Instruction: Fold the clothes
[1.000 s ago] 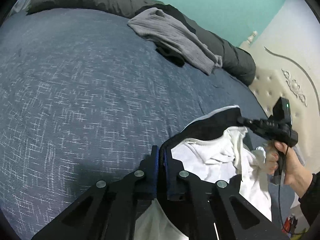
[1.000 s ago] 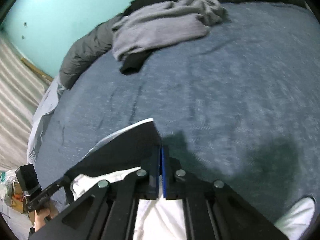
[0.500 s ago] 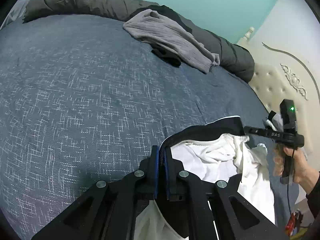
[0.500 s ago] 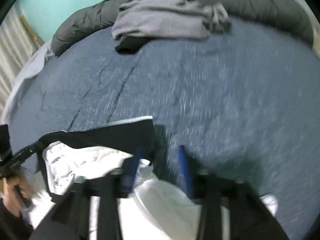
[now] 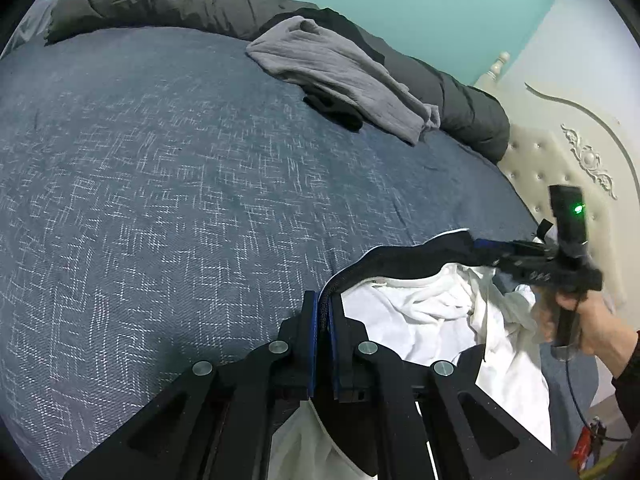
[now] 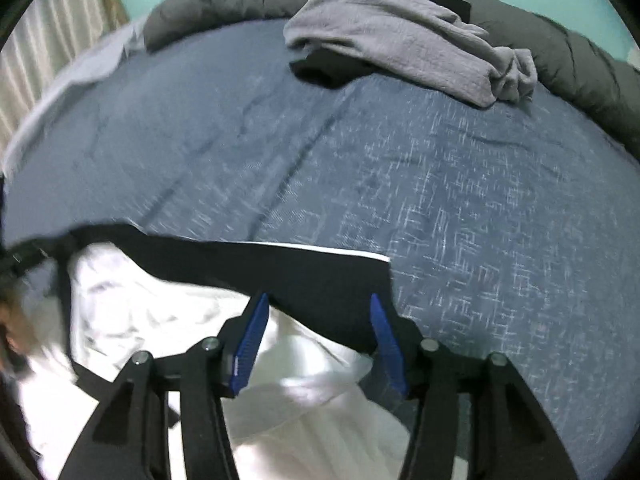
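A black-and-white garment (image 5: 432,312) lay rumpled at the near edge of the blue bed (image 5: 180,184). The left gripper (image 5: 323,312) pinched its black hem; the right gripper (image 6: 316,320), fingers just opened, straddled the hem without pressing it. Grey clothes (image 5: 340,76) lay well apart

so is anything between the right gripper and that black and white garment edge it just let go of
Nothing visible. The right gripper, whose jaws have just been opening, hangs right over the black and white garment, the dark edge between its pads without being pinched. The left gripper clamps the other end.
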Tool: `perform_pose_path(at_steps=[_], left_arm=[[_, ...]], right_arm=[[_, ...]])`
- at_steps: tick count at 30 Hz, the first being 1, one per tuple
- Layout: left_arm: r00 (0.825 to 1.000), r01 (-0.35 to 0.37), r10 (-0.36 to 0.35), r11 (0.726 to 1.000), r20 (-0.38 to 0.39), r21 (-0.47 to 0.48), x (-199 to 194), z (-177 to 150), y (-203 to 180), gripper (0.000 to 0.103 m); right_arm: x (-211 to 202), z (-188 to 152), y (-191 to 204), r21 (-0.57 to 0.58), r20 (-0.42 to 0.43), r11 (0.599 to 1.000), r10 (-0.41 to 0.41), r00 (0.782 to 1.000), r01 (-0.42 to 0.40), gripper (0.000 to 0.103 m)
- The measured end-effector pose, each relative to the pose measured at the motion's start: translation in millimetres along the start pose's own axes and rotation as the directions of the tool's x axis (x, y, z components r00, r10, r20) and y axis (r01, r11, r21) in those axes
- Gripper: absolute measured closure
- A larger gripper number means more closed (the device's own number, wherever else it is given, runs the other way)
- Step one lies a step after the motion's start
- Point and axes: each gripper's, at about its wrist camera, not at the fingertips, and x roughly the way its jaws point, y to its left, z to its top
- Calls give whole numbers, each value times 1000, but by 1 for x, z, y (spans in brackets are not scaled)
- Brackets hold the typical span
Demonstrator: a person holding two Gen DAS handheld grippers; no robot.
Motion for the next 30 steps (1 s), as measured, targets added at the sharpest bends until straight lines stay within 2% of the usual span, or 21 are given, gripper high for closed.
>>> perform_pose_path(at_steps=[5,7,9,12,14,16,18,19,20,21,26,30], left_arm=[[1000,2,-2,1000,-3,-2,1,0,1,98],[1000,1,-1,1000,-2,-2,1,0,1,98],[1000,1,-1,1000,-2,-3,1,0,1,98],[1000,0,0,1000,-1,-2,0,0,1,98],[1000,2,-2,1000,-1,-2,0,0,0,98],[1000,4,-4,1000,-1,-1,0,1,1,98],[1000,1,-1,1000,-1,2,0,1,0,98],[1000,-1,1,1000,-1,3,0,1,0,98],[1000,-1,1,1000,-1,2,0,1,0,98],[1000,-1,1,1000,-2,1,0,1,0,98],[1000,0,0,1000,-3,0,1,1,0,98],[1000,1,-1,1000,-4,5,0,0,0,98]], right_arm=[[7,-8,-1,-43,-39,999,0,999,-1,50],[7,-11,-4,-45,-41,999,6,999,-8,61],[3,-13,-3,-54,-25,998,17,1000,-19,78],[-5,-14,5,-112,-21,994,12,1000,-15,88],[-6,-15,5,-111,-34,994,7,999,-11,88],[-9,-15,4,-100,-36,995,-3,999,-1,87],[-15,-15,7,-112,-16,993,-42,999,40,69],[-17,-14,7,-111,-11,992,-60,998,58,65],[-18,-14,6,-106,-10,991,-77,997,75,52],[-19,-13,5,-102,-1,991,-81,997,81,50],[-34,-11,15,-149,88,987,-54,995,67,47],[-28,-4,31,-223,77,974,-31,997,47,47]])
